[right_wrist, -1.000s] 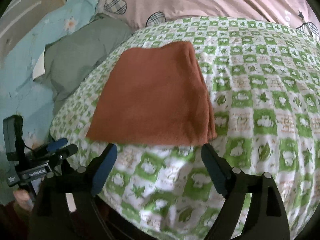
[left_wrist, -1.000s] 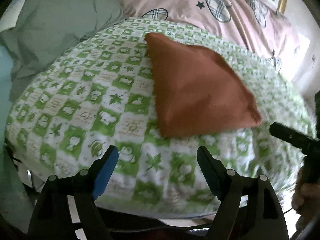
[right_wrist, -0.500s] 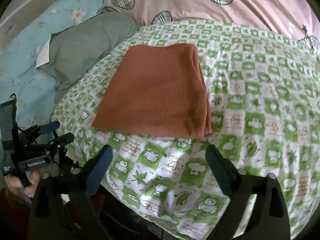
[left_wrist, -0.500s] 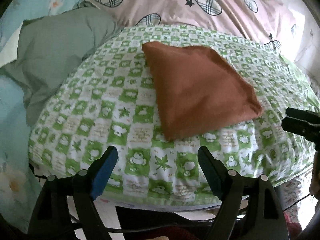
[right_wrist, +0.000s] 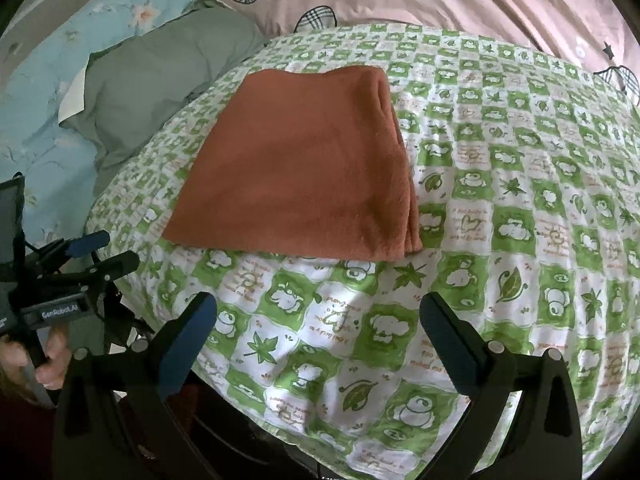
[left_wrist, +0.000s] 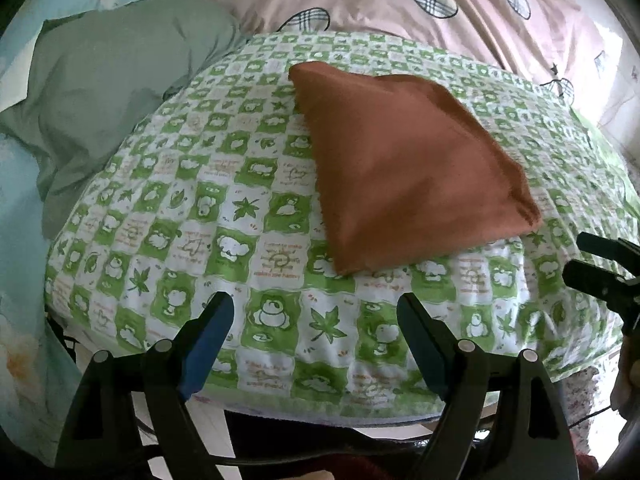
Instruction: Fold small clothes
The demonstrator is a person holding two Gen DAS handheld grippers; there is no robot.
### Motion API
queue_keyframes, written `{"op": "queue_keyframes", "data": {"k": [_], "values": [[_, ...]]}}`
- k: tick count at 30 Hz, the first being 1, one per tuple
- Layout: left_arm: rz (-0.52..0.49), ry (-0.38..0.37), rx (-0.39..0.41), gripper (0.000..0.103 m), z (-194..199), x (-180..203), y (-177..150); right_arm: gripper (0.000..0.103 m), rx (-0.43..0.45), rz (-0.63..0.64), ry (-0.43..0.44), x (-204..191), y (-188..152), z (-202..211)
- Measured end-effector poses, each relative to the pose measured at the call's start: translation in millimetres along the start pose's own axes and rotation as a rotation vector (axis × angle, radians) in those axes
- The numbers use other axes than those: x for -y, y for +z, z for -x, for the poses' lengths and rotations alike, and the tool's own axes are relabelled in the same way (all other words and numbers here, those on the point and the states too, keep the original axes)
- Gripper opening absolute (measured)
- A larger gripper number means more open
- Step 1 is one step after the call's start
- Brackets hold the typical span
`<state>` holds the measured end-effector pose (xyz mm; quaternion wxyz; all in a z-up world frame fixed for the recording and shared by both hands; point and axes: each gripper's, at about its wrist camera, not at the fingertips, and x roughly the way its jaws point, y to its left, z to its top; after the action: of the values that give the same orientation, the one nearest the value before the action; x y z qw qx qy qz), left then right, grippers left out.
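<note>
Rust-brown garment (right_wrist: 296, 172) lies folded on the green-checked cloth (right_wrist: 500, 240); both grippers gape empty.

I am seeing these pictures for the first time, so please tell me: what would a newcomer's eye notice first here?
First, the rust-orange folded cloth, lying flat in the middle of the green-and-white checked sheet. Next, the open tongs of the right gripper in front of the cloth's near edge, holding nothing. At the back lies the pink bedding with plaid hearts, with a grey-green pillow to the left.
</note>
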<state>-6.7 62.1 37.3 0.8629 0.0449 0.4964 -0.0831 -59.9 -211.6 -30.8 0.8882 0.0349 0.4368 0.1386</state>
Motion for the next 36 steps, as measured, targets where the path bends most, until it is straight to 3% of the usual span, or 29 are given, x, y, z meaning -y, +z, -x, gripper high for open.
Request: {"op": "queue_keyframes", "data": {"k": [13,36], "values": [[0.006,0.046,0.011,0.084,-1,-11,10,0.101,-0.006,0.052,-0.016,-11,7,-4],[-0.038,0.110,0.079,0.084,11,4,29,0.101,0.037,0.134,-0.061,-19,41,-7]]}}
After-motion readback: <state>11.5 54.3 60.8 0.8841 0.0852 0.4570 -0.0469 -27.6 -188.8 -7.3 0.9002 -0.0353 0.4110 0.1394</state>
